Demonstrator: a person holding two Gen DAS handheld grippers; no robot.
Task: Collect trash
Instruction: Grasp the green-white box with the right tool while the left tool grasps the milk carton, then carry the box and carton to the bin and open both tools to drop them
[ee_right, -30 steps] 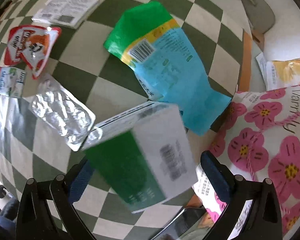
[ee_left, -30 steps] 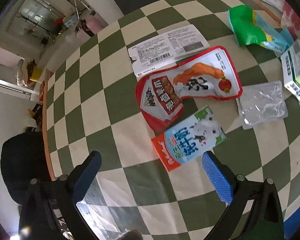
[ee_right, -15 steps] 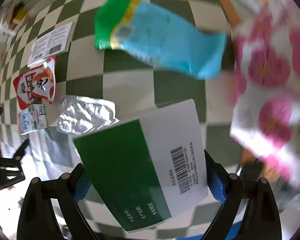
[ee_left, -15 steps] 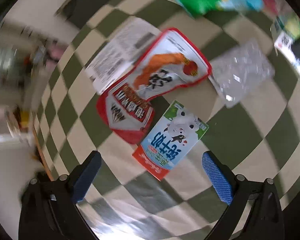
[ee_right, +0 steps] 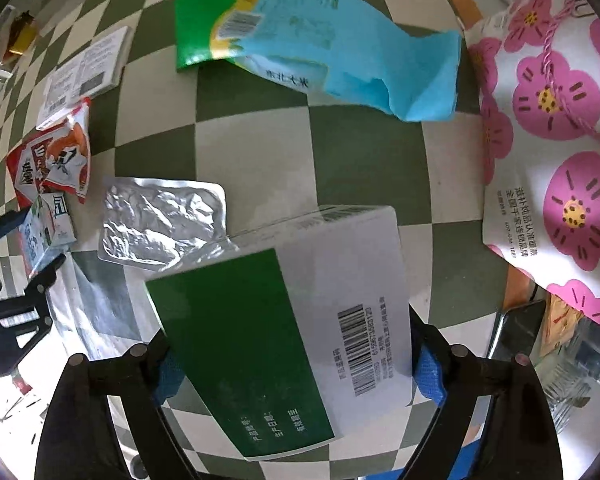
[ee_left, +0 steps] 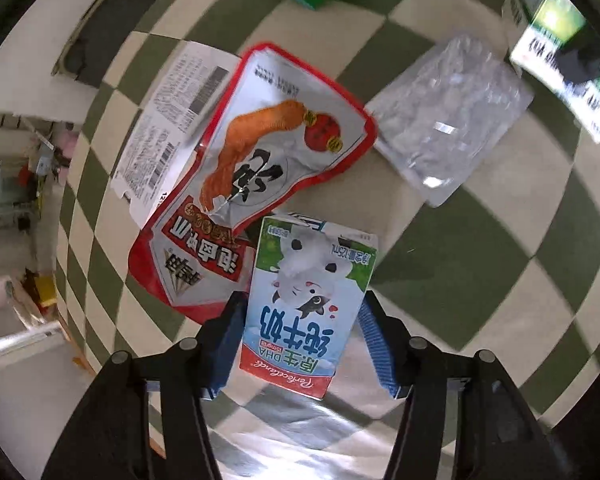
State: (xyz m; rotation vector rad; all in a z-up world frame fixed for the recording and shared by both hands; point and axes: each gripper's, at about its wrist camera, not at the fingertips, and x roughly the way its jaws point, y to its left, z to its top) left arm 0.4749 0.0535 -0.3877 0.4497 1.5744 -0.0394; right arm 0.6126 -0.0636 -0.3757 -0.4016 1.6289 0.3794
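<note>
My left gripper (ee_left: 300, 340) is shut on a small blue-and-white milk carton (ee_left: 308, 300), both blue pads against its sides. A red snack pouch (ee_left: 252, 184) lies just beyond it, partly under the carton. My right gripper (ee_right: 296, 364) is shut on a green-and-white box (ee_right: 284, 320) and holds it above the checkered table (ee_right: 364, 152). The box also shows at the left wrist view's upper right (ee_left: 556, 56). The left gripper and carton (ee_right: 44, 232) show at the right wrist view's left edge.
A crumpled silver foil pack (ee_right: 160, 220) lies between the two grippers. A green-and-blue bag (ee_right: 312, 40) lies further back. A white printed sheet (ee_left: 172, 120) sits under the red pouch. A pink-flowered paper bag (ee_right: 548, 120) stands at the right.
My left gripper has moved forward over the milk carton and closed on it. My right gripper keeps holding the green-and-white box, which has swung a little over the table.
</note>
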